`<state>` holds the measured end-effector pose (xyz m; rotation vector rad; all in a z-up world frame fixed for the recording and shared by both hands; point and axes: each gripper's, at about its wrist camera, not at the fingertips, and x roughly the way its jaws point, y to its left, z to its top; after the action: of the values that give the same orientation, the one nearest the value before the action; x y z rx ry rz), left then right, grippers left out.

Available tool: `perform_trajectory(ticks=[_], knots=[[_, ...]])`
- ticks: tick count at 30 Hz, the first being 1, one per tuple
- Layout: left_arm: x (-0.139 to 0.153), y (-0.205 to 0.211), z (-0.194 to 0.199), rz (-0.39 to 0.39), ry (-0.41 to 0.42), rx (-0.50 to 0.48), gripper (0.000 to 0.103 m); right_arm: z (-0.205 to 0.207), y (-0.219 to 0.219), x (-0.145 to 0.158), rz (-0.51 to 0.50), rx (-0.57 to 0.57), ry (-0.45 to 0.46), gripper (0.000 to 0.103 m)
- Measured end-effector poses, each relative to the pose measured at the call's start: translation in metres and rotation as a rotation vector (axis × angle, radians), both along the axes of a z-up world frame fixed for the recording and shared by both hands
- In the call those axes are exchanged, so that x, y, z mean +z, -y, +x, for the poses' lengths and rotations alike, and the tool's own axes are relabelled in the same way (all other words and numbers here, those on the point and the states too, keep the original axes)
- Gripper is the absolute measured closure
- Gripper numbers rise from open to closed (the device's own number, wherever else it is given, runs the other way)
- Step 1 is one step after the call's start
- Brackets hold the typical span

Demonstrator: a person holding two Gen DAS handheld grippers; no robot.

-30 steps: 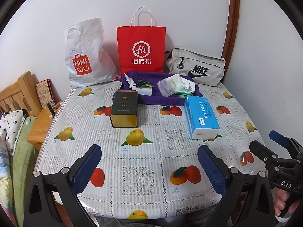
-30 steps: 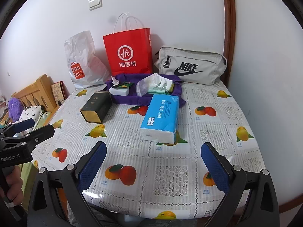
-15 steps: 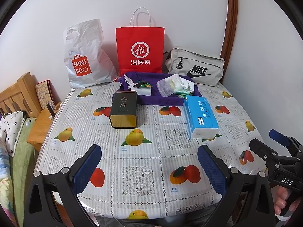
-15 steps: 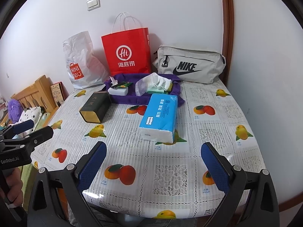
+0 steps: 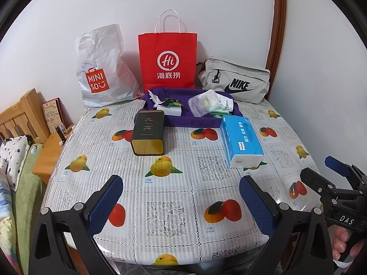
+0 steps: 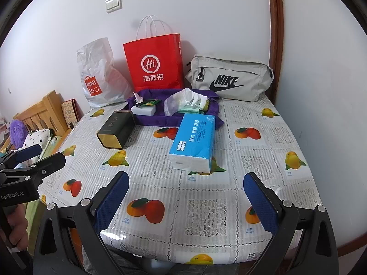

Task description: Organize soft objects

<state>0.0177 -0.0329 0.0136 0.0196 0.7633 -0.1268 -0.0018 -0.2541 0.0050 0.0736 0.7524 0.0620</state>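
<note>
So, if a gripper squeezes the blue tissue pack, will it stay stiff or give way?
The blue tissue pack probably gives under the pads: its plastic wrap looks soft and rounded at the white end. It is likely light for its size. Lying flat on the table, it should slide, not roll.

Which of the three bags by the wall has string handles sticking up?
The red paper bag in the middle. The white Miniso bag on its left is crumpled plastic, and the grey Nike pouch on its right lies low.

Fruit-print table (image 5: 179, 197): tissue pack (image 5: 240, 142), dark tin (image 5: 149, 133), purple tray (image 5: 197, 121), possibly cloth; bags at back.
</note>
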Motion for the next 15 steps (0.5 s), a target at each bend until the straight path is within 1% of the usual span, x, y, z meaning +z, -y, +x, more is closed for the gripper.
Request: perform_trajectory(ticks=[15], knots=[[0.0001,0.0009,-0.0004,-0.001,0.002,-0.001,0.001,0.0000,0.0016,0.0001,-0.002,0.003,-0.001,0.004]])
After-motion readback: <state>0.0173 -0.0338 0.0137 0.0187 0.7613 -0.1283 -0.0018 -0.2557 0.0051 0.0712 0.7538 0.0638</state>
